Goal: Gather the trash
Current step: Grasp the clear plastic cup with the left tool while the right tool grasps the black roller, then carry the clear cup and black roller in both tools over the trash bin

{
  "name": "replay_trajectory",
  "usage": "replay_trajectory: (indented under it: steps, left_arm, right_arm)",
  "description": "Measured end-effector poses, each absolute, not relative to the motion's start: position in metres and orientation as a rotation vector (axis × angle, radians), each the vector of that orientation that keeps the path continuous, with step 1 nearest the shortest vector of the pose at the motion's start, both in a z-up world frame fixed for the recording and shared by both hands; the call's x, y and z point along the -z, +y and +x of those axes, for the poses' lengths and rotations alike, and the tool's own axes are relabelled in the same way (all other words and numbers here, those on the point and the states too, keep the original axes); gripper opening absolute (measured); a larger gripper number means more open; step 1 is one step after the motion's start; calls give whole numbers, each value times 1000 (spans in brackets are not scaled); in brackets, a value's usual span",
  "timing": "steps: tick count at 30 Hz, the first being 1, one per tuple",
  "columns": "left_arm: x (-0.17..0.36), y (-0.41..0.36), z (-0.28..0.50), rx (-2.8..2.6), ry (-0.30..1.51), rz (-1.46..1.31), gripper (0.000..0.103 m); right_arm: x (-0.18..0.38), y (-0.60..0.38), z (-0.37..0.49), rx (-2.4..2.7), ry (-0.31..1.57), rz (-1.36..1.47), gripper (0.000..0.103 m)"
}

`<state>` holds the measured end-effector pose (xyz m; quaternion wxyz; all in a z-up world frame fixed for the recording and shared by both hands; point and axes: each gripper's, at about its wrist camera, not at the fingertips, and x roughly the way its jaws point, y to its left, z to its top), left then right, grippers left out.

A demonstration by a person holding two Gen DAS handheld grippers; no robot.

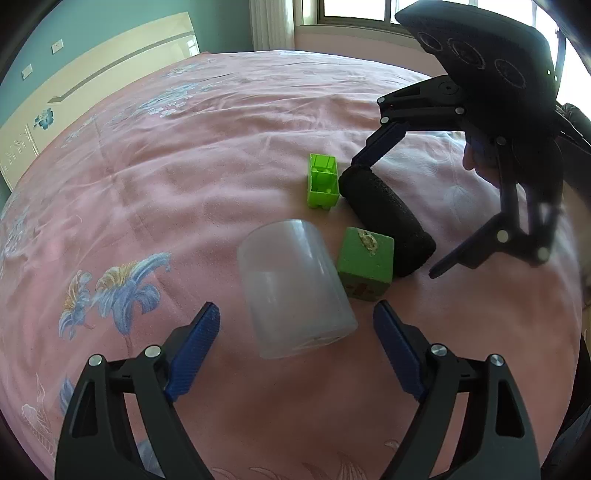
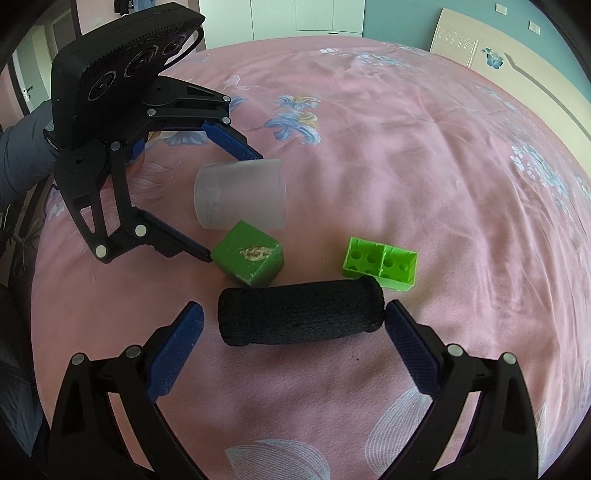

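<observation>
A frosted clear plastic cup (image 1: 295, 284) lies on its side on the pink bedspread, between the fingers of my open left gripper (image 1: 295, 321). It also shows in the right wrist view (image 2: 242, 194). Beside it sit a scuffed green cube (image 1: 365, 264) (image 2: 249, 258), a black foam cylinder (image 1: 388, 218) (image 2: 299, 317) and a bright green hollow block (image 1: 323, 181) (image 2: 380, 264). My open right gripper (image 2: 293, 323) straddles the cylinder end to end; in the left wrist view the right gripper (image 1: 393, 218) has one fingertip at each end.
The bedspread (image 1: 184, 166) has blue flower prints. A cream headboard (image 1: 92, 74) stands at the far left, a window (image 1: 354, 14) behind. The left gripper's lower finger (image 2: 184, 243) ends right at the green cube.
</observation>
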<state>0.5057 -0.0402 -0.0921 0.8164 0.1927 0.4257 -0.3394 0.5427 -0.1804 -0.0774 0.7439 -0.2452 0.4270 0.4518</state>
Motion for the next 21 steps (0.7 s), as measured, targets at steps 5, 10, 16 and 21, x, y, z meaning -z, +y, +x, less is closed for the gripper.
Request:
replay_trajectory:
  steps: [5, 10, 16, 21]
  left_arm:
    - [92, -41, 511, 731, 906, 409, 83]
    - [94, -40, 515, 740, 918, 403, 70]
    - [95, -40, 514, 746, 913, 414, 55]
    - [94, -40, 512, 747, 913, 415, 54]
  right_arm:
    - [83, -178, 547, -987, 949, -544, 96]
    - [90, -178, 549, -1001, 968, -542, 92]
    - [90, -179, 551, -1006, 981, -532, 85]
    - [89, -179, 550, -1002, 980, -538, 84]
